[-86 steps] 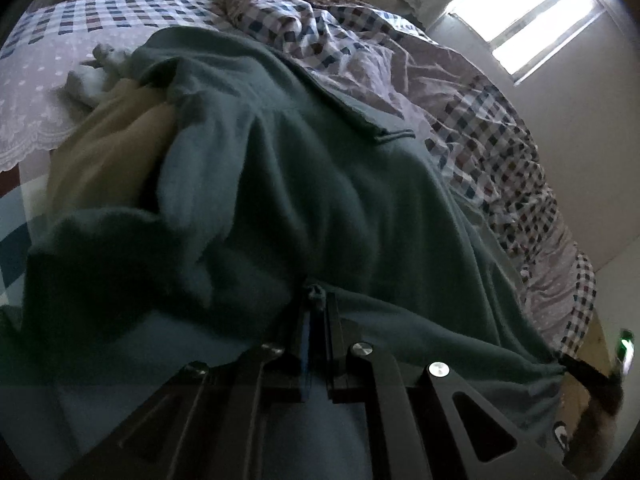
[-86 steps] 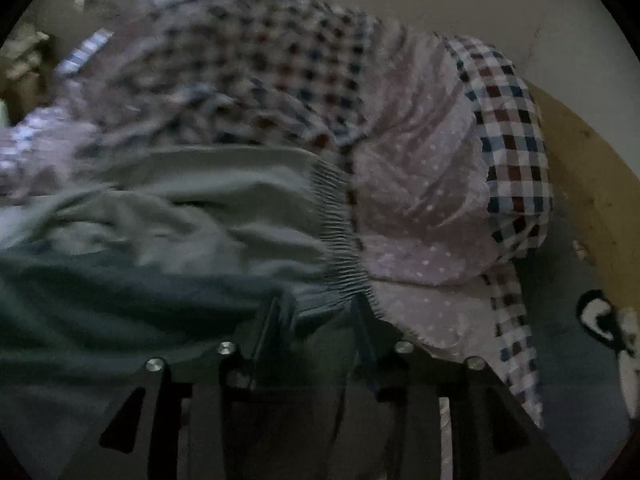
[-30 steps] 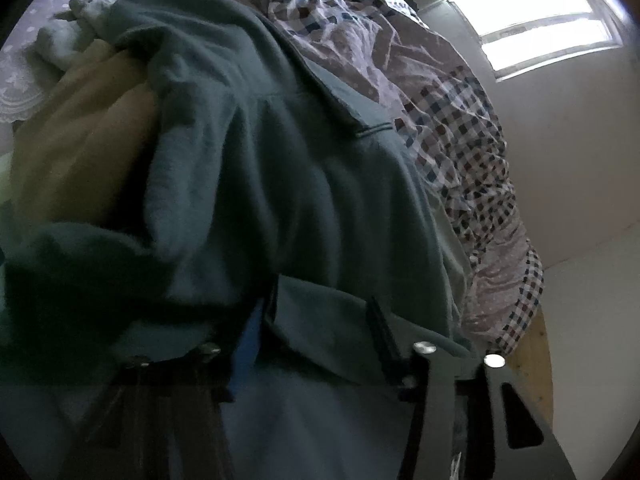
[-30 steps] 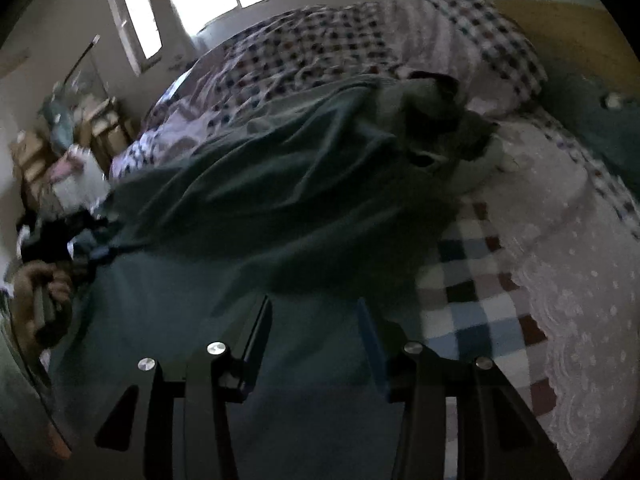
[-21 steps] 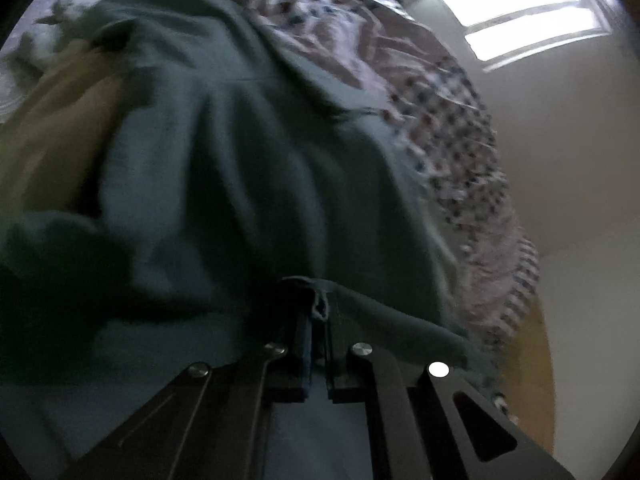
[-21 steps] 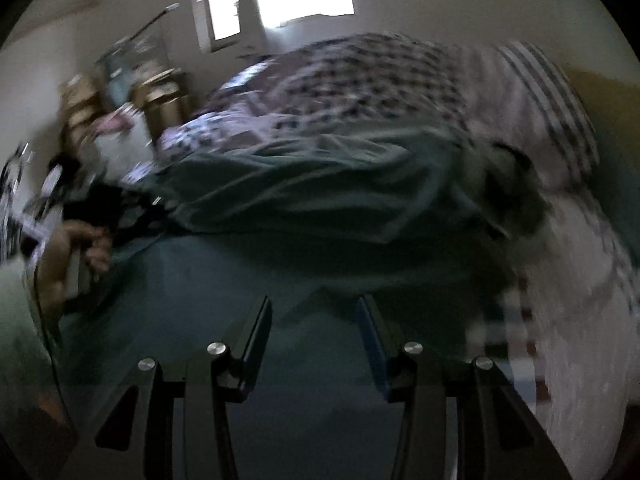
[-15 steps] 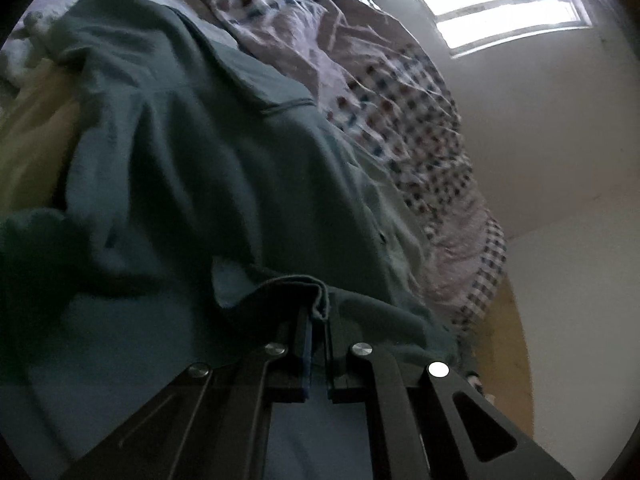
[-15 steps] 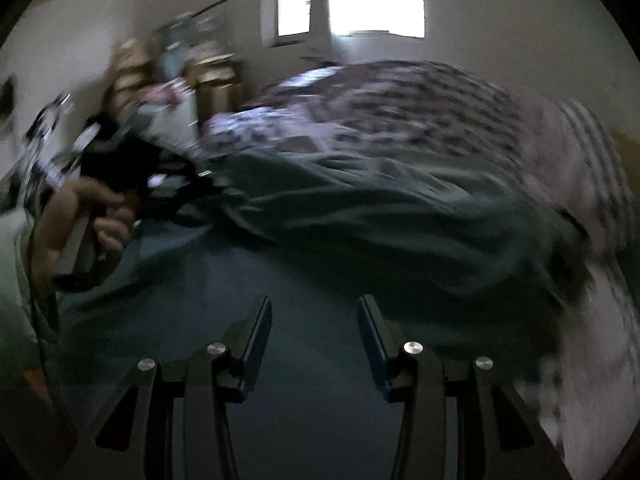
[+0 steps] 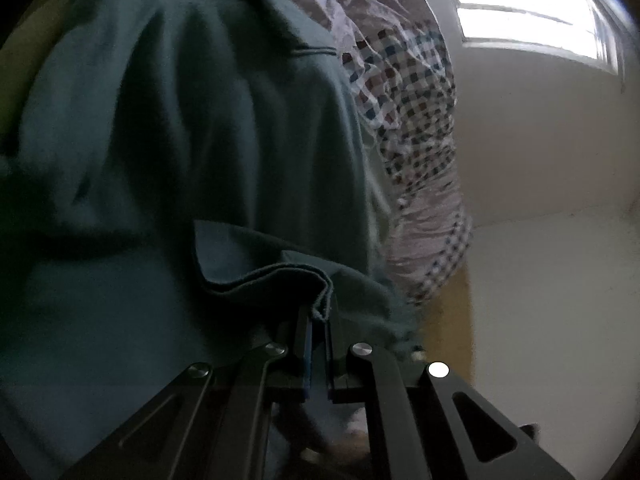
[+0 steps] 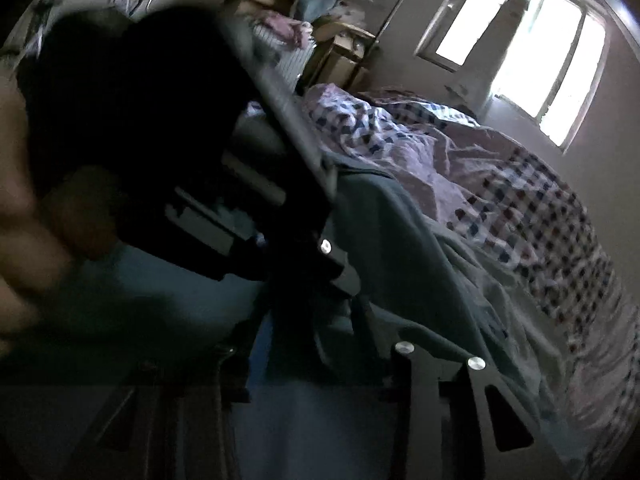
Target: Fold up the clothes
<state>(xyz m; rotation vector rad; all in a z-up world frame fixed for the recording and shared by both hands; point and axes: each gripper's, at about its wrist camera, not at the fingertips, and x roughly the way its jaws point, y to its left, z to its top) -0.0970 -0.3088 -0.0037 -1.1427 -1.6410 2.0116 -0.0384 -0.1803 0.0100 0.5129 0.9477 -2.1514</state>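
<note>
A dark teal garment lies spread over the bed. My left gripper is shut on a folded edge of it and holds that edge lifted. In the right wrist view the same garment drapes across the bed. My right gripper is open, its fingers astride a fold of the teal cloth right beside the left gripper's dark body, which fills the left half of that view.
A checked and lilac duvet is bunched along the far side of the bed, also in the left wrist view. Boxes and clutter stand by the wall. A bright window lies beyond. A hand shows at the left edge.
My left gripper shut on the garment edge about 0.7 s ago and has lifted it. My right gripper let go of the waistband, swung left across the bed and now sits next to the left gripper.
</note>
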